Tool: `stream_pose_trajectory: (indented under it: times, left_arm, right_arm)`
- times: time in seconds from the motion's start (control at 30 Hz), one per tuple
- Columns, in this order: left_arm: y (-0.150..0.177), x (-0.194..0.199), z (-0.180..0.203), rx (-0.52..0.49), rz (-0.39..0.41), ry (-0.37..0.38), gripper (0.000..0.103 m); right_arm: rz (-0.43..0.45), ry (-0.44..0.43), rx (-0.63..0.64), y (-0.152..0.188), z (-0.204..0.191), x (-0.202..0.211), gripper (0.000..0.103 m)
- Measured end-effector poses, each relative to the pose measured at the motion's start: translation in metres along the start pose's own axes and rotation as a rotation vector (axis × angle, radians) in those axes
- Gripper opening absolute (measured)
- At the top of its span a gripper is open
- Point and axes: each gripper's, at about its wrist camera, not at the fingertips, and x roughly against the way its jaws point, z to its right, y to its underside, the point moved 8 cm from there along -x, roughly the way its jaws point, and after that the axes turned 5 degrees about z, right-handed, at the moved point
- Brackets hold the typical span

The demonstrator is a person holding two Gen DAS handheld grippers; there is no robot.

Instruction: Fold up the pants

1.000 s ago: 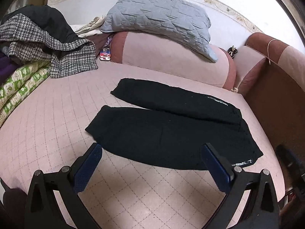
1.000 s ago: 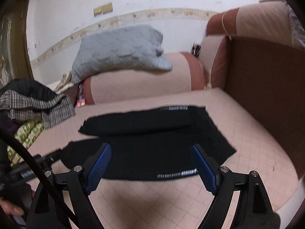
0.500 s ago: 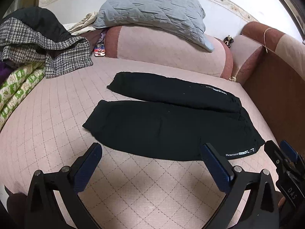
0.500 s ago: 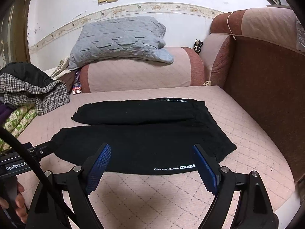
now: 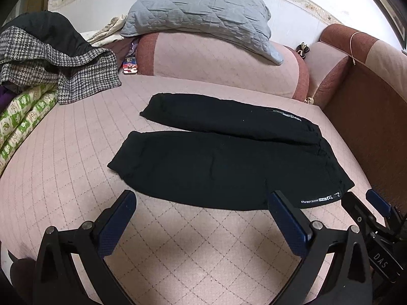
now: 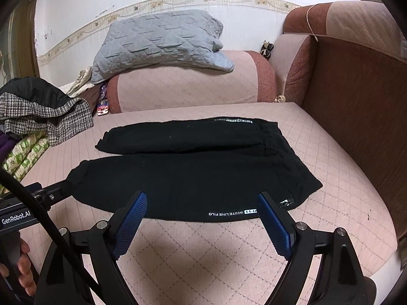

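Black pants lie flat on the pink quilted bed, legs spread apart toward the left, waistband at the right with white lettering; they also show in the right wrist view. My left gripper is open and empty, just short of the near leg's edge. My right gripper is open and empty, over the near edge of the pants by the lettering. The right gripper's tips show at the right edge of the left wrist view.
A grey pillow rests on a pink bolster at the back. A pile of clothes and a checked coat sits at the left. A brown sofa side bounds the right.
Both grippers have come a little closer to the near edge of the pants. The right gripper has entered the left wrist view at the right. The pants have not moved.
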Motion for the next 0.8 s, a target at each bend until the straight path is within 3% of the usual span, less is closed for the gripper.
stream_pose_trajectory:
  times: [0.27,0.47,0.67,0.8]
  left_arm:
    - [-0.004,-0.013,-0.02,0.014,-0.028,0.019,0.103]
    - [-0.032,-0.047,-0.115,0.1,-0.017,-0.046,0.103]
    - [-0.018,-0.11,-0.172,0.302,-0.176,0.113,0.103]
    - [-0.009,-0.135,-0.157,0.267,-0.203,0.15,0.103]
  right_arm:
    - [-0.1,-0.005,-0.049,0.015,0.013,-0.015,0.091]
    - [-0.205,0.016,-0.224,0.034,0.069,-0.035,0.091]
    - [-0.302,-0.044,-0.559,0.058,0.132,-0.061,0.087]
    - [-0.305,0.014,-0.661,0.065,0.165,-0.074,0.082]
